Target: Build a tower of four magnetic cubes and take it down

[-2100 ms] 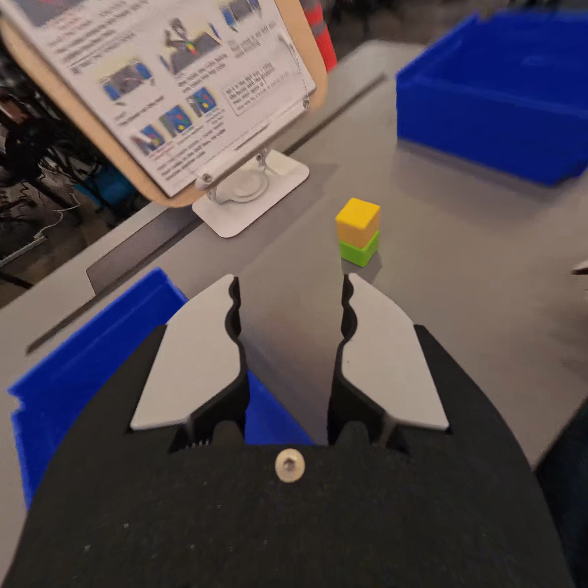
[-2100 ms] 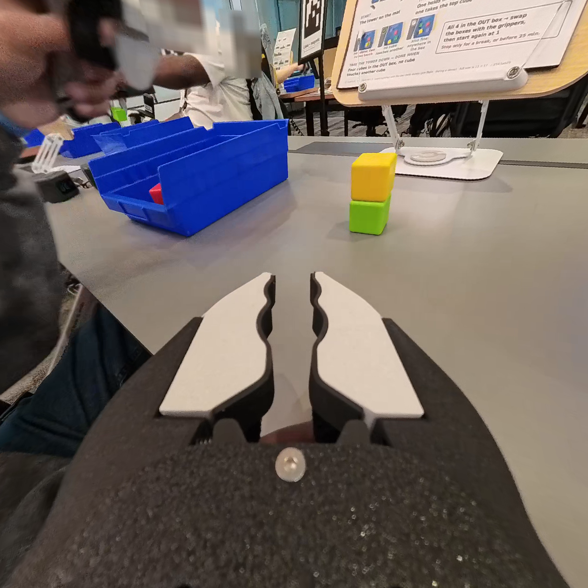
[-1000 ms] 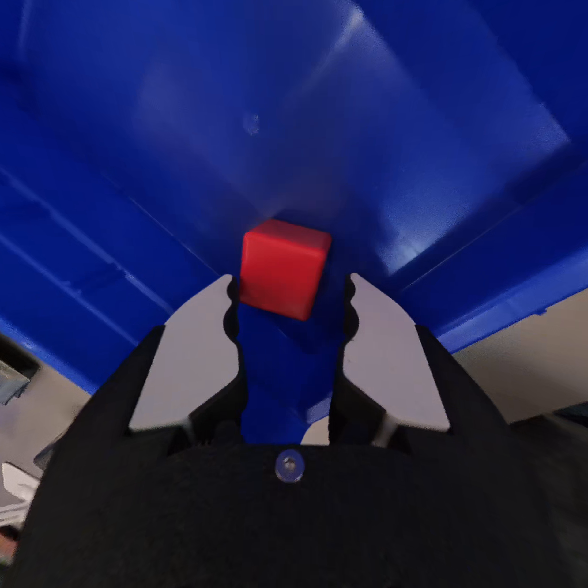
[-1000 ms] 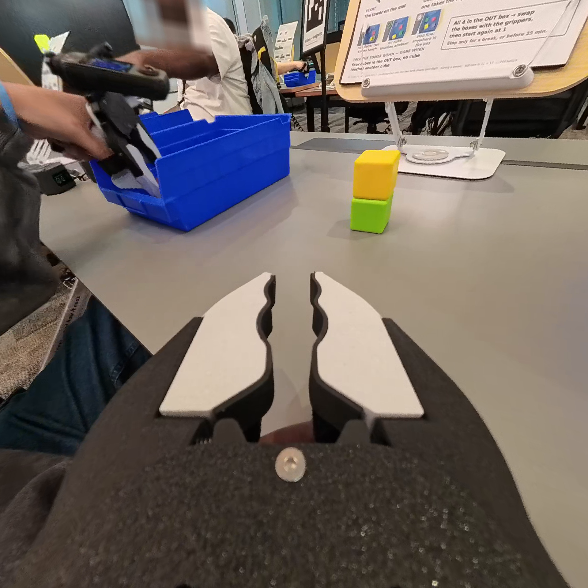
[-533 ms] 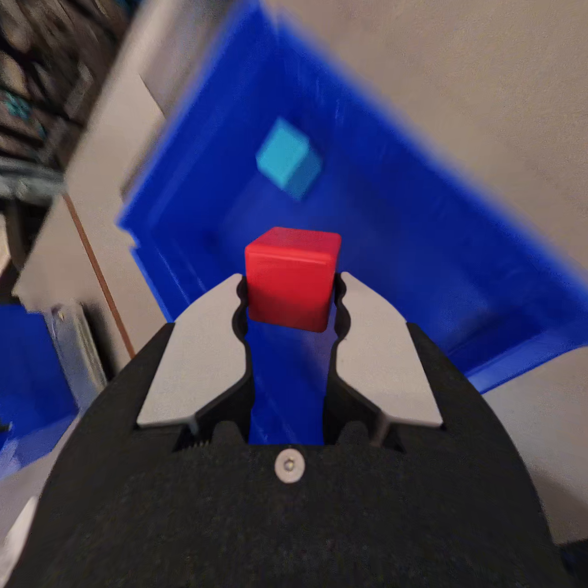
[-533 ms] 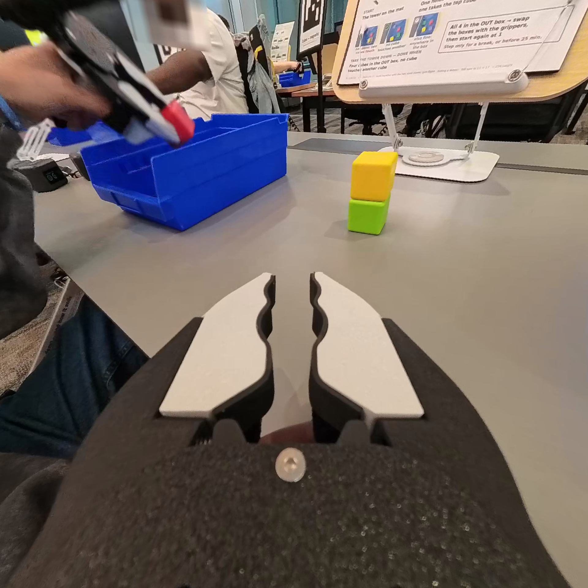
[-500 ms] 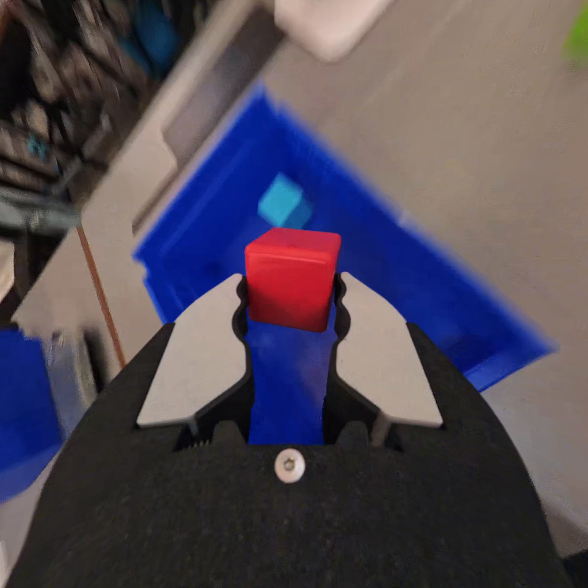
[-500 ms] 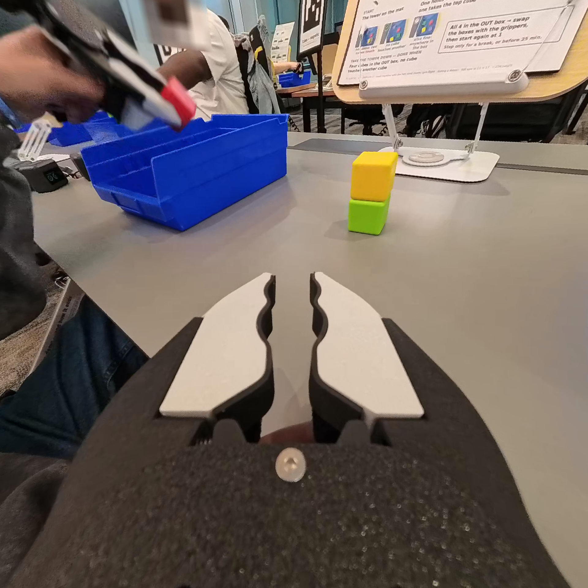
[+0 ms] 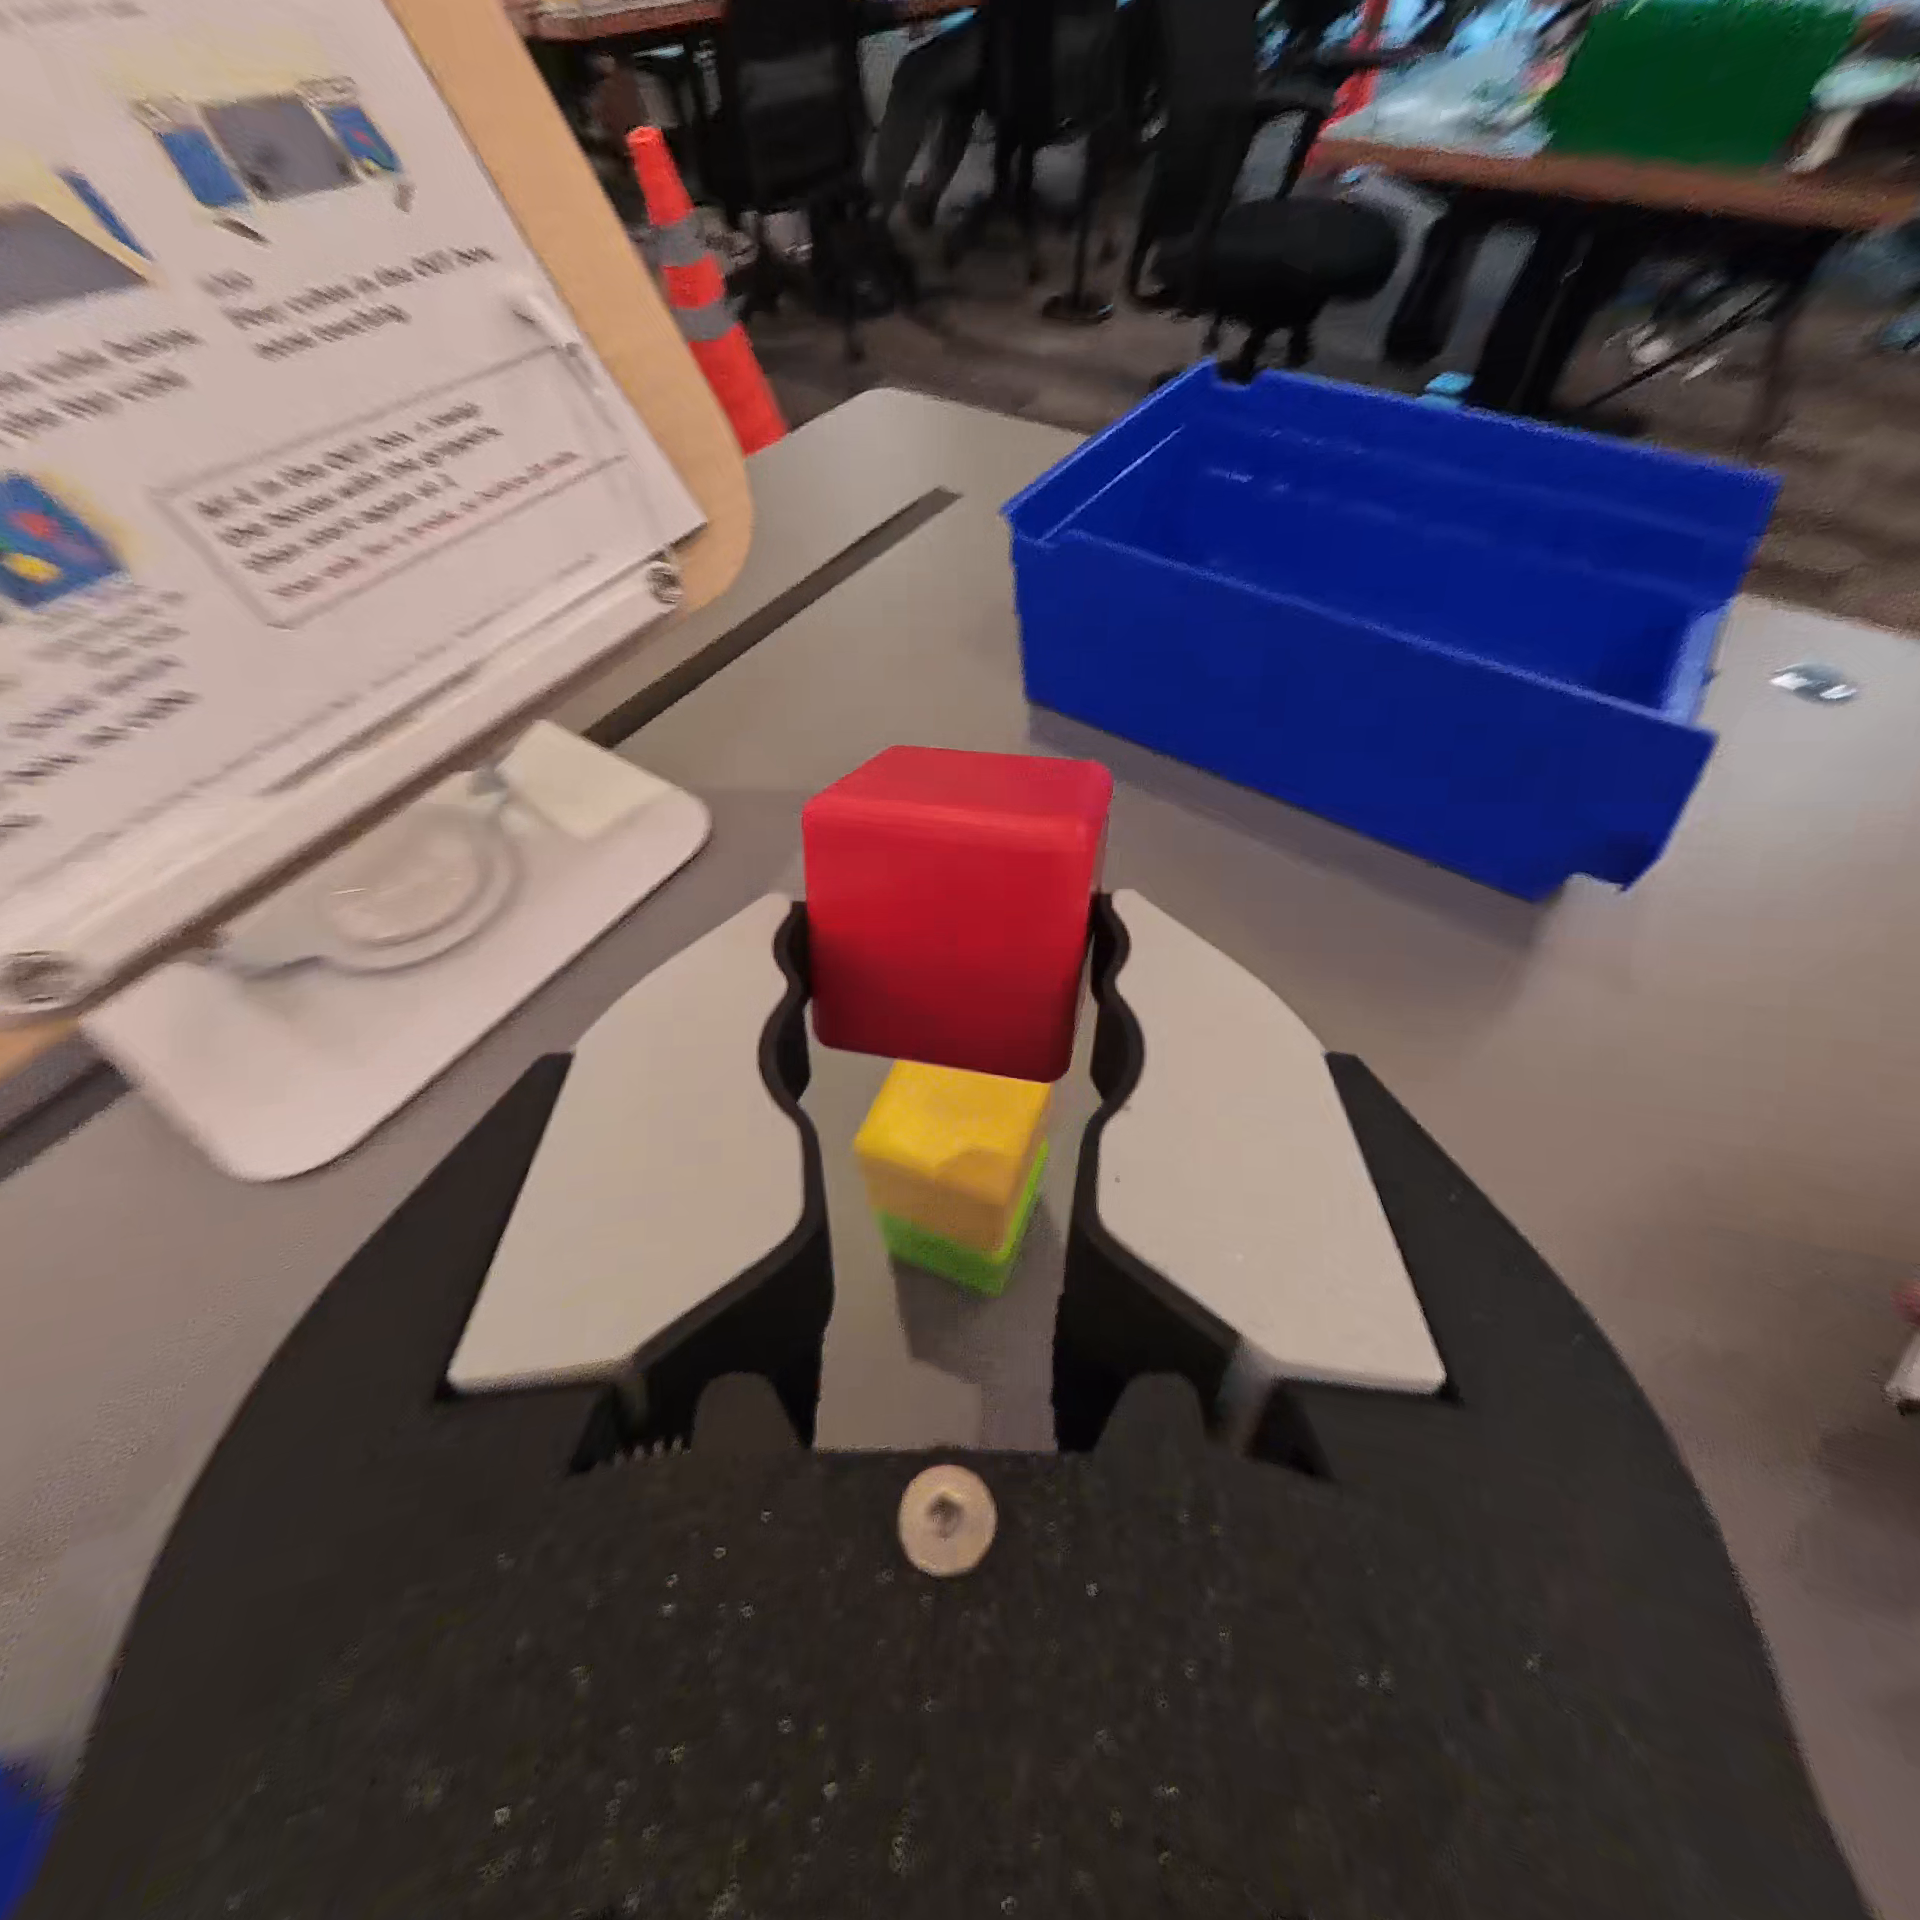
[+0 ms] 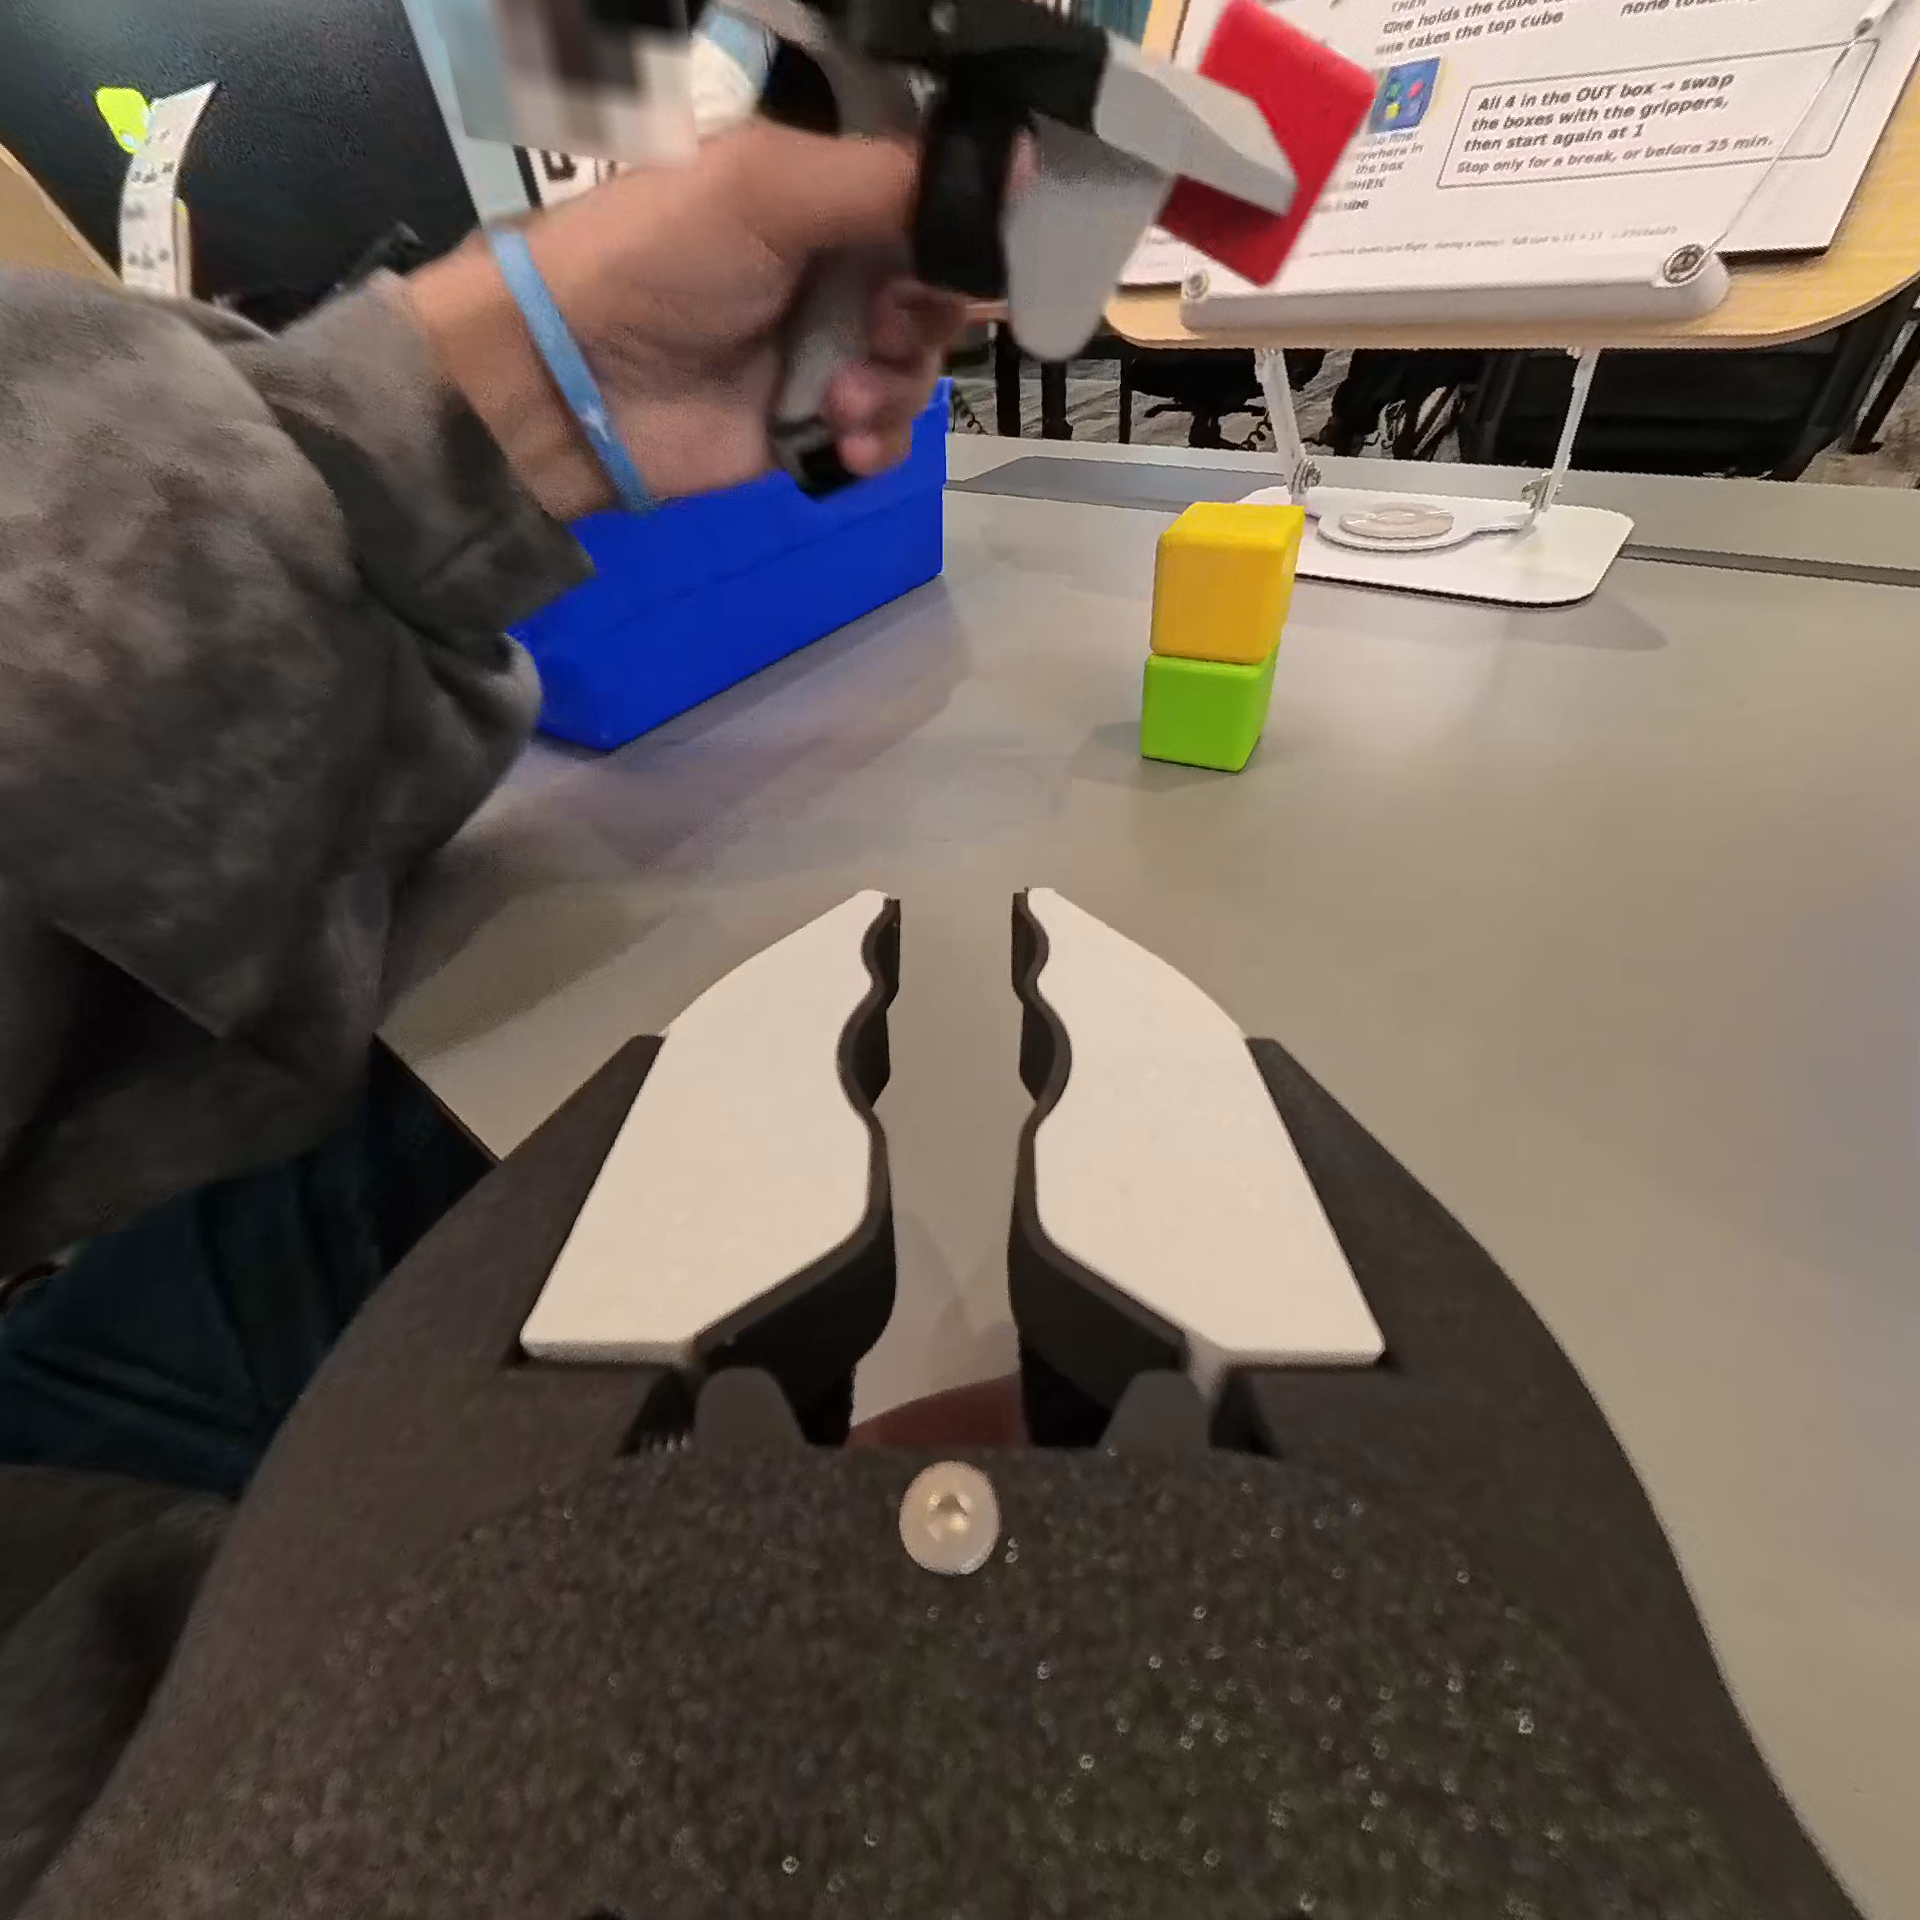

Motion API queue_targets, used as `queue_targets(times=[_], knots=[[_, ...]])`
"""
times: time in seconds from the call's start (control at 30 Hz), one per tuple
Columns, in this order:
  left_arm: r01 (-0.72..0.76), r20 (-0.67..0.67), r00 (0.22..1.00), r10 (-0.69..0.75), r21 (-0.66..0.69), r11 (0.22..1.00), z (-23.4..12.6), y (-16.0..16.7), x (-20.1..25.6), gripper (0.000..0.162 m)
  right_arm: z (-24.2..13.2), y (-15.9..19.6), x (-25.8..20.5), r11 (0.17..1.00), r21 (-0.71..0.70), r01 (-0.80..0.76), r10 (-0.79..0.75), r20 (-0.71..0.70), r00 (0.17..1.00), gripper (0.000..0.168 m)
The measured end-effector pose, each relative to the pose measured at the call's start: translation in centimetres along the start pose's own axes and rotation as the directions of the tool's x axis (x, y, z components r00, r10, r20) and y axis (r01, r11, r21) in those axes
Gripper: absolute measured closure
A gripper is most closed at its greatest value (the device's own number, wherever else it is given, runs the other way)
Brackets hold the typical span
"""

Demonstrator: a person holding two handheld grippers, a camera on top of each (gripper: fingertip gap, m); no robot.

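My left gripper (image 9: 945, 920) is shut on a red cube (image 9: 951, 831) and holds it in the air above a short stack: a yellow cube (image 9: 951, 1148) on a green cube (image 9: 956, 1252), standing on the grey table. The red cube does not touch the stack. In the right wrist view the left gripper (image 10: 1262, 177) with the red cube (image 10: 1283, 125) hangs high over the yellow cube (image 10: 1226, 582) and green cube (image 10: 1205, 712). My right gripper (image 10: 956, 914) is empty, its jaws a little apart, low over the table's near side.
A blue bin (image 9: 1351, 665) stands at the right of the stack. Another blue bin (image 10: 748, 592) stands at the left, behind the person's hand and grey sleeve (image 10: 239, 675). An instruction board on a white stand (image 9: 416, 914) stands behind the stack.
My left gripper closed on the red cube inside the left blue bin, lifted it out and carried it right, to above the yellow and green stack. The right gripper has stayed put.
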State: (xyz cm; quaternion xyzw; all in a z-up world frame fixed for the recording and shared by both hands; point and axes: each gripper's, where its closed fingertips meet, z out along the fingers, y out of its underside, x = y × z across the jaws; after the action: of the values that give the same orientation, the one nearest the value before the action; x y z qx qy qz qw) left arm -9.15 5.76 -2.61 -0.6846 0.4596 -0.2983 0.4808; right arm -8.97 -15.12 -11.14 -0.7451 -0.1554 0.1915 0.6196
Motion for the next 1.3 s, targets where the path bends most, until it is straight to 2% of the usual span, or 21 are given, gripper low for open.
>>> queue_targets(times=[0.13,0.37,0.5,0.63,0.67,0.73,0.83,0.93,0.97,1.03,1.07,1.17,1.3], knots=[[0.088,-0.096,0.992,-0.078,0.096,0.992,2.2,1.8,0.2,0.111,-0.1,-0.1,0.1,1.0,0.004,-0.001,0.001,-0.002,1.0,0.148],[0.158,-0.155,0.98,-0.126,0.216,0.964,2.6,4.4,-0.4,0.111,-0.1,0.0,-0.1,1.0,0.004,-0.012,0.012,0.01,1.0,0.148],[0.115,-0.162,0.983,-0.083,0.196,0.974,3.4,5.9,-0.5,0.112,0.0,-0.1,-0.1,1.0,0.003,-0.004,0.004,0.007,1.0,0.148],[0.107,-0.173,0.982,-0.075,0.184,0.977,3.3,6.0,-0.4,0.112,0.0,0.0,-0.1,1.0,0.001,-0.005,0.005,0.006,1.0,0.148],[0.105,-0.168,0.983,-0.075,0.176,0.979,3.1,5.9,-0.4,0.107,0.0,0.0,-0.1,1.0,0.001,-0.006,0.006,0.006,1.0,0.148],[0.115,-0.148,0.985,-0.09,0.167,0.979,2.3,5.4,-0.3,0.085,0.0,0.0,-0.1,1.0,-0.002,-0.005,0.005,0.008,1.0,0.148],[0.141,-0.114,0.986,-0.123,0.167,0.976,-1.0,3.7,0.4,0.078,0.0,0.0,-0.2,1.0,-0.001,-0.003,0.003,0.008,1.0,0.148],[0.13,-0.076,0.99,-0.116,0.207,0.97,-6.6,1.4,2.5,0.08,0.0,0.1,-0.1,1.0,-0.002,-0.005,0.005,0.008,1.0,0.148],[0.106,-0.031,0.994,-0.102,0.221,0.969,-8.7,1.0,2.8,0.085,0.0,0.0,-0.1,1.0,0.0,-0.007,0.007,0.008,1.0,0.148],[0.089,0.13,0.984,-0.123,0.242,0.966,-12.8,0.0,1.7,0.106,0.2,-0.1,-0.3,1.0,0.002,-0.017,0.017,0.016,1.0,0.148],[0.119,0.177,0.971,-0.164,0.24,0.963,-14.7,-0.1,1.3,0.099,0.2,0.1,-0.4,1.0,-0.004,-0.013,0.013,0.02,1.0,0.148],[0.175,0.29,0.931,-0.222,0.181,0.968,-19.6,2.3,1.0,0.079,0.2,0.0,-0.6,1.0,-0.001,-0.003,0.003,0.021,1.0,0.148],[0.158,0.454,0.875,-0.167,0.058,0.986,-24.4,9.0,1.1,0.084,0.1,0.1,-0.7,1.0,-0.004,-0.003,0.003,0.023,1.0,0.148]])
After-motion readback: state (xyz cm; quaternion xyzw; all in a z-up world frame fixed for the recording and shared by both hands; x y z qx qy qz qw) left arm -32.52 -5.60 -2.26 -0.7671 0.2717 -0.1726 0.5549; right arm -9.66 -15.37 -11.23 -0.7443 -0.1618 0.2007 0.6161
